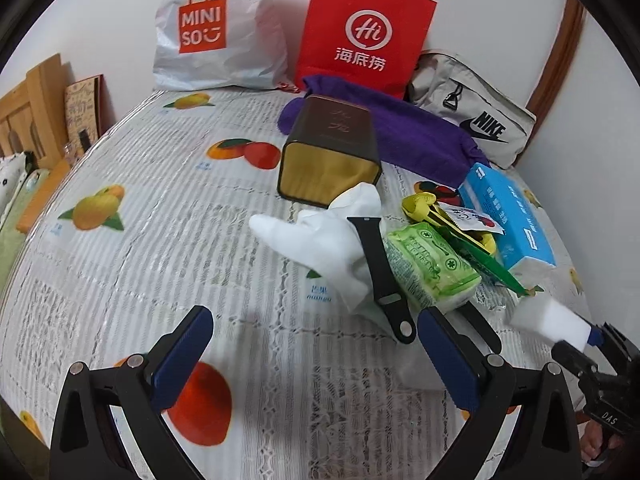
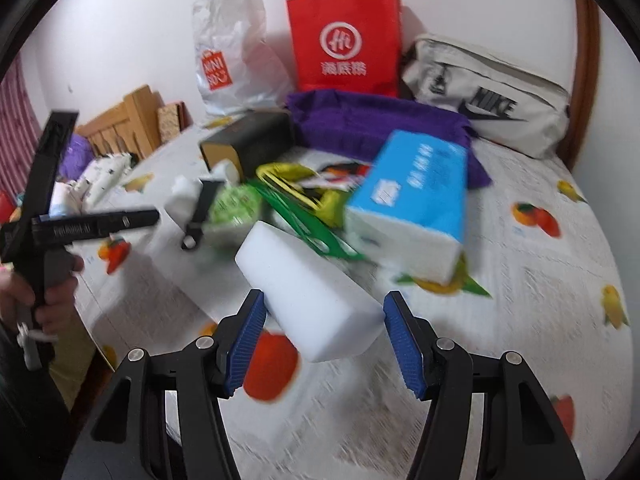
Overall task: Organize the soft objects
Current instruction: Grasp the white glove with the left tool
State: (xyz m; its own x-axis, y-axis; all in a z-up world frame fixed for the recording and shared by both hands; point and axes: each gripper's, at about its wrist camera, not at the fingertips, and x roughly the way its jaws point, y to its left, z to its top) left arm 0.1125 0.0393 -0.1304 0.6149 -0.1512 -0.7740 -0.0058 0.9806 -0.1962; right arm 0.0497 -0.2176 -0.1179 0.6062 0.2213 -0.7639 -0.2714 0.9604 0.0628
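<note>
**A:** ok left wrist view first. The left gripper (image 1: 314, 354) sits at the bottom of the frame with its blue pads spread wide, nothing between them, hovering over the fruit-print tablecloth (image 1: 160, 240). Middle of the frame there's a white cloth (image 1: 320, 240) crumpled up, with a black watch strap (image 1: 380, 276) lying across its right edge. Right of that, touching the strap, a green tissue pack (image 1: 430, 264), then a blue tissue box (image 1: 510, 216) further right.

**B:** and the sponge?

**A:** lower right edge, the white sponge block (image 1: 548, 320) is sticking out from the right gripper (image 1: 592, 338). Can't really see from here how the fingers sit on it.

**B:** stuff at the back?

**A:** upper middle: a dark tin (image 1: 332, 148) on its side, a purple towel (image 1: 400, 132) behind it, then a white MINISO bag (image 1: 216, 28), a red paper bag (image 1: 364, 28) and a grey Nike bag (image 1: 472, 116) against the wall.

**B:** right wrist view?

**A:** blurry. The right gripper (image 2: 324, 336) is at bottom centre, sponge (image 2: 308, 300) between its pads. It touches the left-hand pad, but there's a visible gap at the right-hand one, so the claw looks loose rather than clamped. Blue tissue box (image 2: 412, 200) is just above right, purple towel (image 2: 380, 120) behind that. Left gripper (image 2: 100, 222) shows at the far left edge, side-on.
</note>
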